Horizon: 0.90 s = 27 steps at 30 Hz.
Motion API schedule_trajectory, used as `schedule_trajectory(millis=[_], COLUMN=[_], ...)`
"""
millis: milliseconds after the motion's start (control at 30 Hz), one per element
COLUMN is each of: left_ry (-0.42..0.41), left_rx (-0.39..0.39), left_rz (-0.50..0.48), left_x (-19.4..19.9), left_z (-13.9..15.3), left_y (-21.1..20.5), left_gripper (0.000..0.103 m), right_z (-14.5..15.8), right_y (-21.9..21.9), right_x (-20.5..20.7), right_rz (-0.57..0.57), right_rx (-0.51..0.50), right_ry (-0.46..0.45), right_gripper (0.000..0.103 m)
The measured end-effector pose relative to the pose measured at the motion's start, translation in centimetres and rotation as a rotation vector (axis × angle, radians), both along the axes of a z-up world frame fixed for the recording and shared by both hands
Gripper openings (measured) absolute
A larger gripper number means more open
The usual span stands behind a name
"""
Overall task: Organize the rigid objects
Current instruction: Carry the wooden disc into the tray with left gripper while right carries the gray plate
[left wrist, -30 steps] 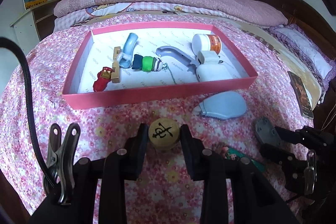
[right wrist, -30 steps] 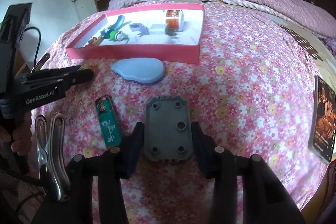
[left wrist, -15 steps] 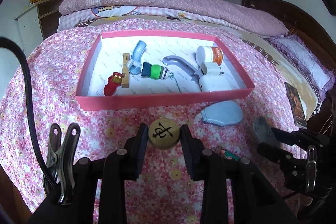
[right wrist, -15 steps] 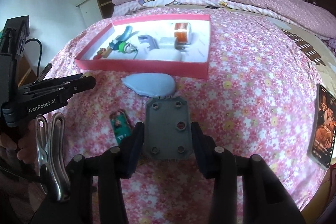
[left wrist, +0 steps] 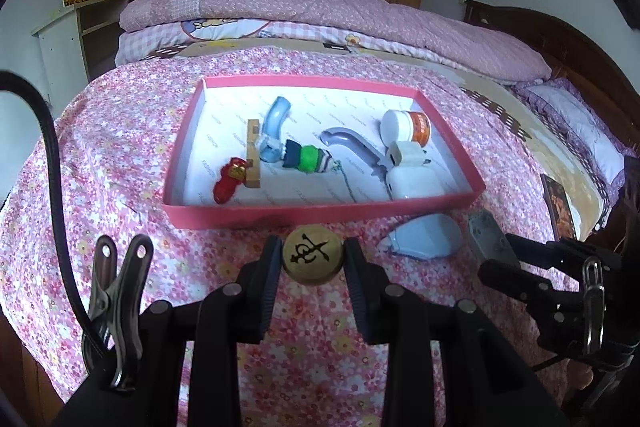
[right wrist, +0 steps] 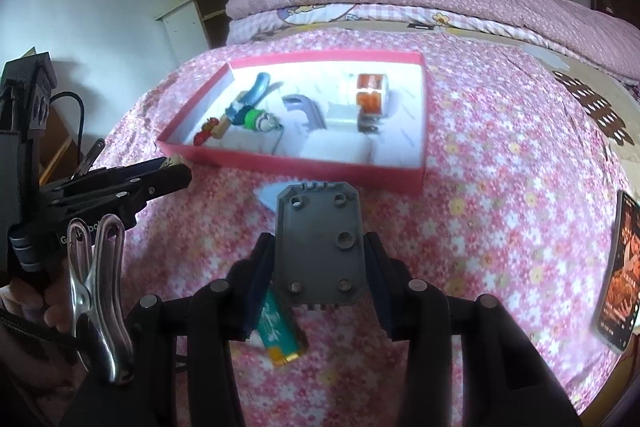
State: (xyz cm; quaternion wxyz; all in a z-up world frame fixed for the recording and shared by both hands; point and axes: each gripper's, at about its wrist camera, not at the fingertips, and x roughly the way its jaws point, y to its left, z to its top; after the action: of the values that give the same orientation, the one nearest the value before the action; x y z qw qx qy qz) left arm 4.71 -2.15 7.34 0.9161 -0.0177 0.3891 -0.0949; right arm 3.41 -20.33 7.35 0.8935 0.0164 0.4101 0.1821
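Note:
My left gripper (left wrist: 313, 259) is shut on a round wooden disc (left wrist: 313, 254) with a black mark, held above the flowered bedspread just before the pink box (left wrist: 320, 213). My right gripper (right wrist: 320, 247) is shut on a flat grey plate (right wrist: 320, 247) with screw holes, also lifted before the box (right wrist: 344, 171). The plate and right gripper show at the right of the left wrist view (left wrist: 486, 235). The box holds a white jar (left wrist: 404, 126), a white charger (left wrist: 412, 175), a green figure (left wrist: 308, 158), a red toy (left wrist: 229, 179), and blue and grey curved pieces.
A pale blue oval object (left wrist: 426, 237) lies on the bedspread in front of the box. A green lighter (right wrist: 280, 331) lies under my right gripper. A dark card (right wrist: 618, 279) lies at the bed's right edge. Folded quilts sit behind the box.
Both grippers have risen and moved toward the pink box with their objects. The lighter has slid below the right gripper in its view.

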Motion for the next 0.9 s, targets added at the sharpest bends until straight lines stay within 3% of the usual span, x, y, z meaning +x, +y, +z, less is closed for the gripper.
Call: schedule_trajectory(millis=[900], left_ry=[-0.023], left_rx=[0.025], left_rz=[-0.011], left_x=[4.8], left_z=[1.3], left_y=[-0.2], left_gripper=[0.033], right_z=[2.4], right_y=[2.0], right_x=[5.1], right_rz=[0.017], right_rx=[0.004], right_ry=[-0.046], right_gripper=[0.045])
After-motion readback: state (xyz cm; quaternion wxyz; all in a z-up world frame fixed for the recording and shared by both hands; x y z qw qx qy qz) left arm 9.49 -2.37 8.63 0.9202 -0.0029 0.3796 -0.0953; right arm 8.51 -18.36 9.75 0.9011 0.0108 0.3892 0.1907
